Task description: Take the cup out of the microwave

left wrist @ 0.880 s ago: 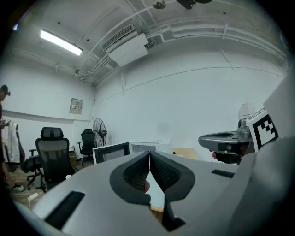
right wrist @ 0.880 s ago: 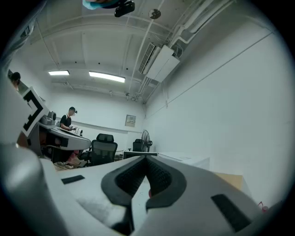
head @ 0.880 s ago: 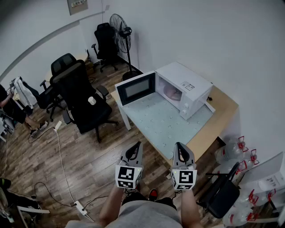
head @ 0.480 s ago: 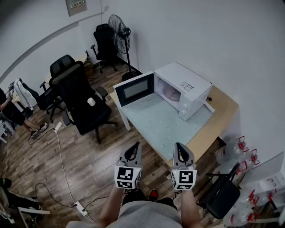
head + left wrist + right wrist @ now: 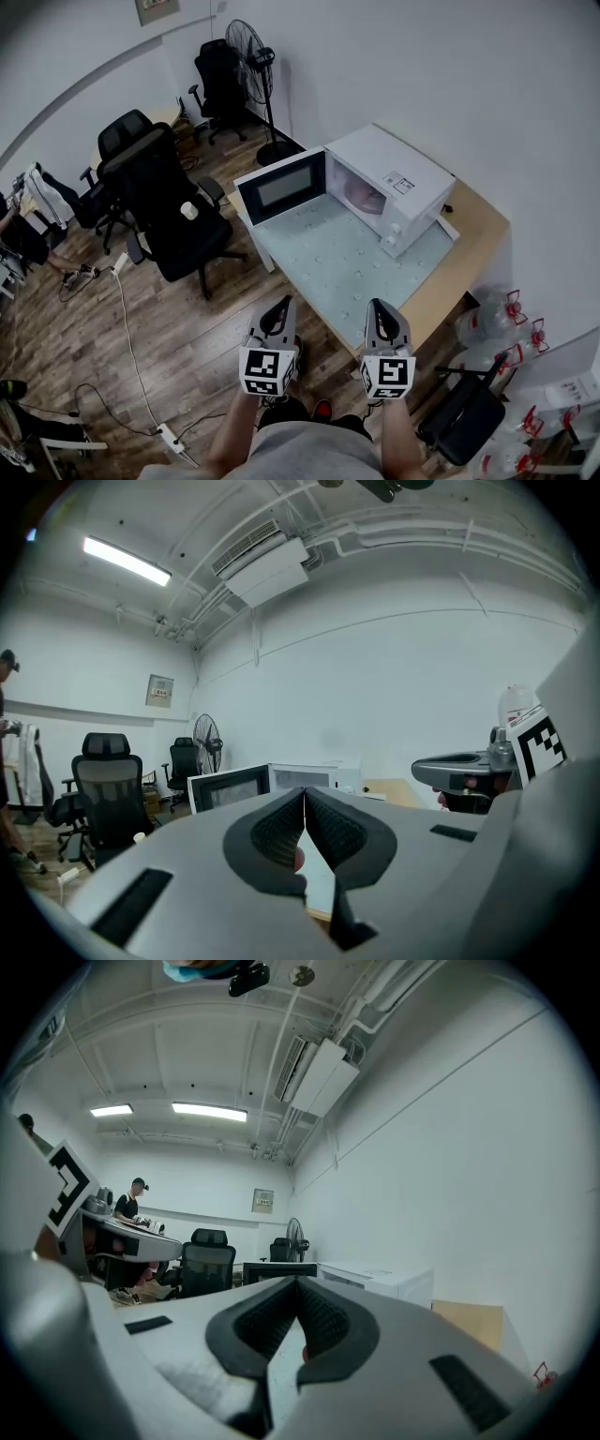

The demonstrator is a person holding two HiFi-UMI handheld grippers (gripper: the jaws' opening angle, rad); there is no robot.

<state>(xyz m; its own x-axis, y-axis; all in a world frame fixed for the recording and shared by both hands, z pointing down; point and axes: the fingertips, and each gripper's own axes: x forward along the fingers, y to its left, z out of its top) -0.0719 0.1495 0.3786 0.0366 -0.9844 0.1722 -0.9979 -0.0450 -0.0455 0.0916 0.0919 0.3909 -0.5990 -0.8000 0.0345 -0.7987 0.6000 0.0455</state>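
Observation:
A white microwave (image 5: pixel 389 183) stands on the table (image 5: pixel 464 267), its door (image 5: pixel 279 186) swung open to the left. Inside the cavity sits a pale pinkish cup (image 5: pixel 361 196), dim and partly hidden by the frame. My left gripper (image 5: pixel 284 306) and right gripper (image 5: pixel 375 308) hover side by side over the wooden floor, short of the table's near edge. Both are shut with nothing between the pads. The left gripper (image 5: pixel 304 803) points toward the microwave (image 5: pixel 309 777) and its door (image 5: pixel 228 790). The right gripper (image 5: pixel 298 1290) has the microwave (image 5: pixel 375 1283) ahead to its right.
A light blue mat (image 5: pixel 342 255) covers the table in front of the microwave. Black office chairs (image 5: pixel 169 202) stand to the left, one bearing a small white cup (image 5: pixel 190 211). A fan (image 5: pixel 255 58) stands behind. Water bottles (image 5: pixel 511 319) and a black chair (image 5: pixel 464 412) crowd the right. A cable and power strip (image 5: pixel 173 436) lie on the floor.
The head view has shifted a little, so the table and microwave sit slightly further right. Both grippers keep their places and stay shut.

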